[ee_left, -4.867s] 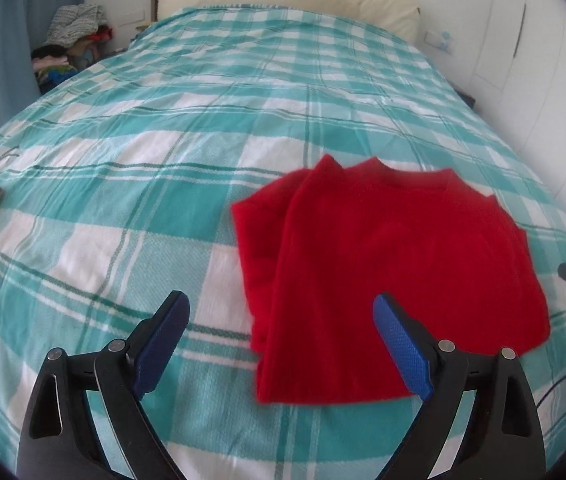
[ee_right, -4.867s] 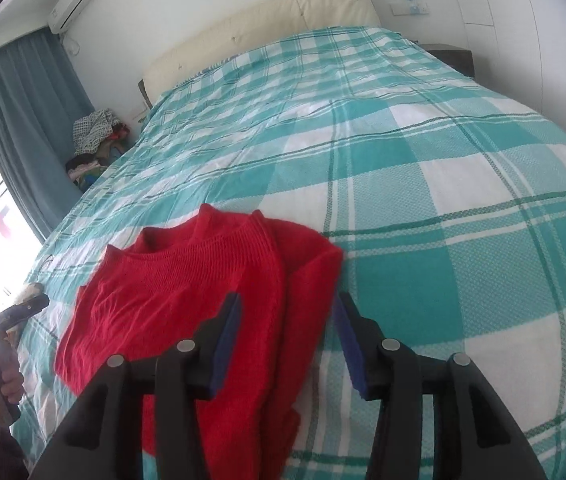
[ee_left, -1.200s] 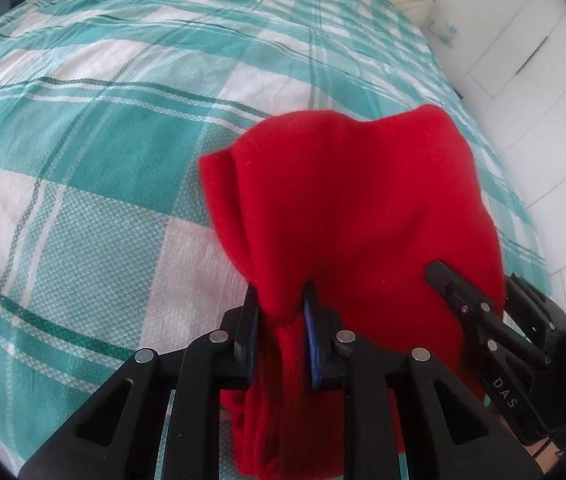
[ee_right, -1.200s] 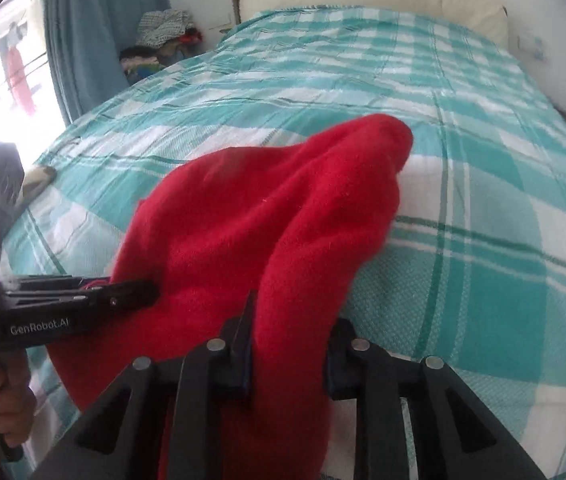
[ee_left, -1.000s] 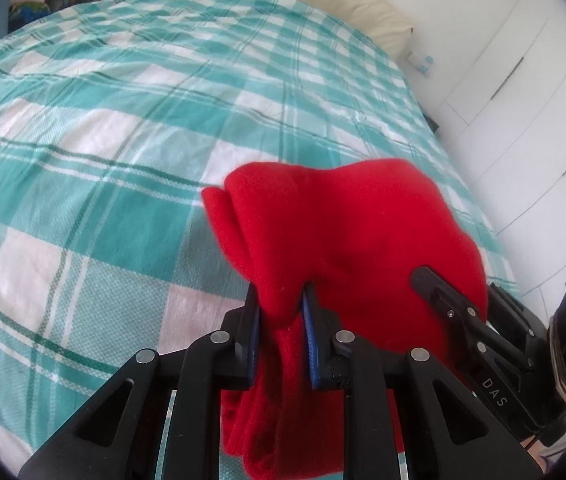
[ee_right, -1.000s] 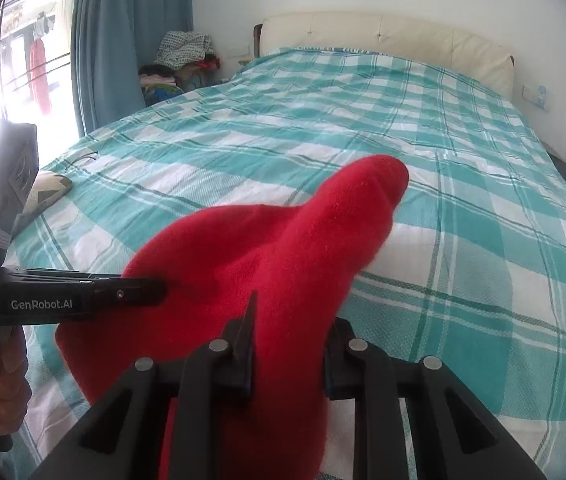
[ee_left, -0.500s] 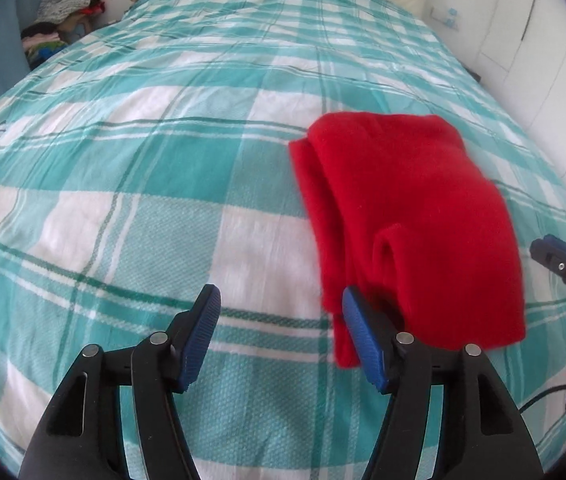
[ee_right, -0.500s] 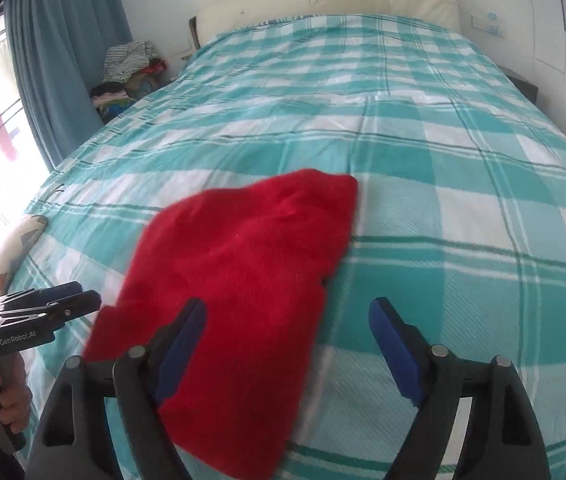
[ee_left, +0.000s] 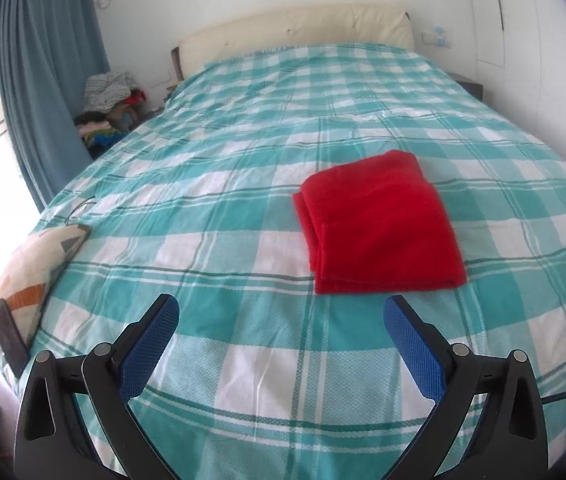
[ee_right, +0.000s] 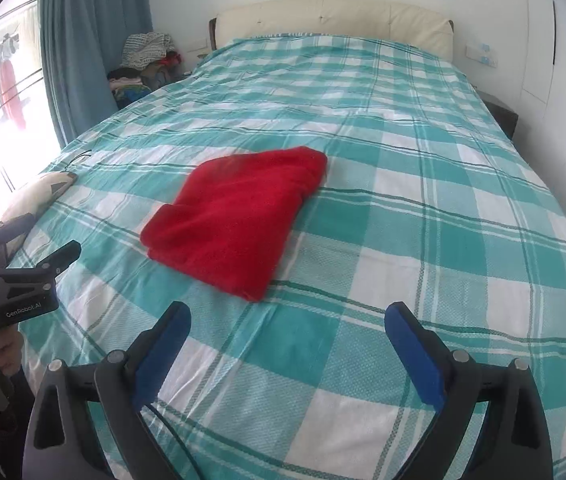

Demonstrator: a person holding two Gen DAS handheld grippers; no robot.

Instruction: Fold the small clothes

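While red garment [ee_left: 379, 224] lies folded flat on plaid bed cover [ee_left: 219, 208] | L gripper [ee_left: 281, 344]: jaws opening, nothing btwn, clear of cloth | R gripper [ee_right: 287, 350]: jaws opening, empty, near garment's front corner | patterned cushion [ee_left: 31, 276] at bed's left edge

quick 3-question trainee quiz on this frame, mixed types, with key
1. True or false: the red fleece garment, folded into a flat rectangle, is clamped in the left hand-held gripper.
2. What lies between the blue pads of the right hand-held gripper?
A. a red sleeve
B. only the teal-and-white checked bedspread
C. a pillow
3. Fill in: the pile of assorted clothes sits beside the bed, in front of the blue ____.

Key:
1. False. Both grippers' jaws are opening, with nothing between them.
2. B
3. curtain
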